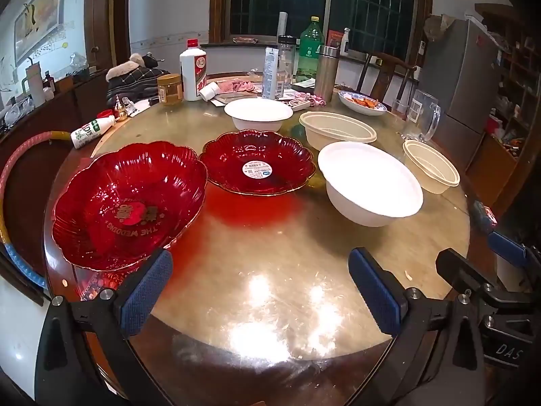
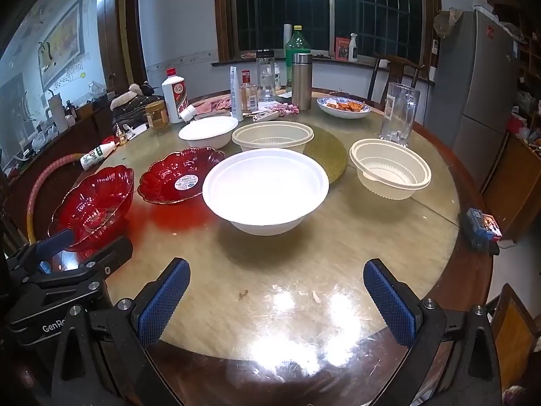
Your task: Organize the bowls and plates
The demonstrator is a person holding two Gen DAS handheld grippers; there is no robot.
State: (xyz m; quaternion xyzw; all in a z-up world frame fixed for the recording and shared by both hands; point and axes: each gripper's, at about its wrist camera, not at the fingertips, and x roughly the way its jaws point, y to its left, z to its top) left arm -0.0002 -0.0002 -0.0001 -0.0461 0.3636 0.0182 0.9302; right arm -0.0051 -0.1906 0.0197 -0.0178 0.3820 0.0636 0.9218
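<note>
Left gripper spread wide, holding nothing, left pad just beside the near red plate's rim, hovering low over the table. Right gripper likewise spread, empty, aimed at the near white bowl. Second red plate beside the first. Farther back: another white bowl and two cream bowls, well apart.

Both wrist cameras are looking across the round table from its near edge, left view sitting leftward, both sharing the near white bowl.
</note>
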